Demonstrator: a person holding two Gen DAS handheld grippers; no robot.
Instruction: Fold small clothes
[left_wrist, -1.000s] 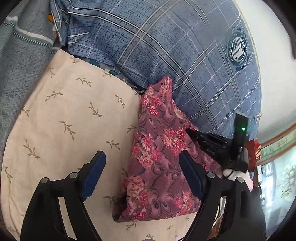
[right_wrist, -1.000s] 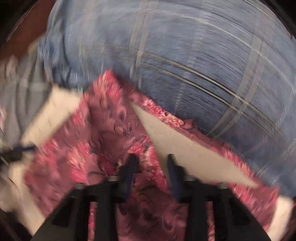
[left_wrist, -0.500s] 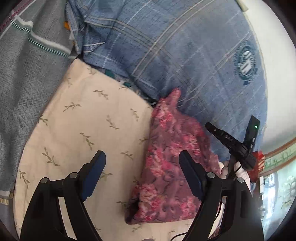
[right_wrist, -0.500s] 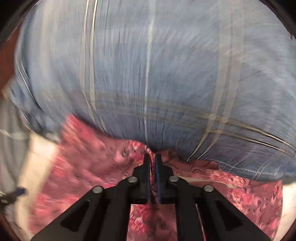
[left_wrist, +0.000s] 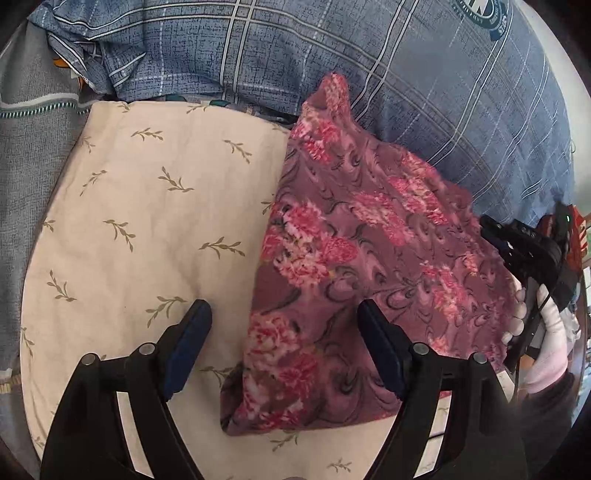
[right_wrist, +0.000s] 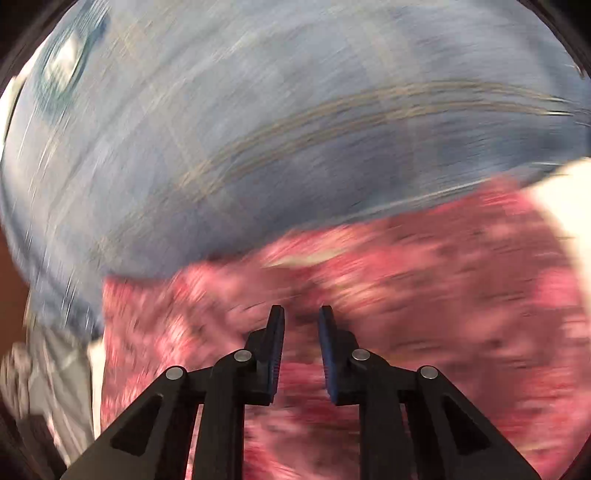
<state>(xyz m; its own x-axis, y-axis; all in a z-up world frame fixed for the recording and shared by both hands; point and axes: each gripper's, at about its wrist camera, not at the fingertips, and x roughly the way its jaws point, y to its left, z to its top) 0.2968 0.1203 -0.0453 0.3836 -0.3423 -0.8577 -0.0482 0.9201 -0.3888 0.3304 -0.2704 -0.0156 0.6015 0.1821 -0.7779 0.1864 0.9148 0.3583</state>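
- The big blue checked blanket (left_wrist: 424, 85) fills the back. It is a soft wall, so there is little room to move that way.
- The cream cloth with little leaves (left_wrist: 147, 206) is the flat work spot. Its left half is bare and gives free room.
- The pink flowery garment (left_wrist: 362, 236) lies on the cream cloth's right side, its top corner up against the blanket. It looks folded over once, I think; the next fold needs a loose edge grabbed.
- The left gripper (left_wrist: 284, 325) hangs wide open over the garment's left edge, holding nothing.
- The right gripper (right_wrist: 301, 317) has just been opening. Its jaws stand a little apart over the garment, nothing pinched.
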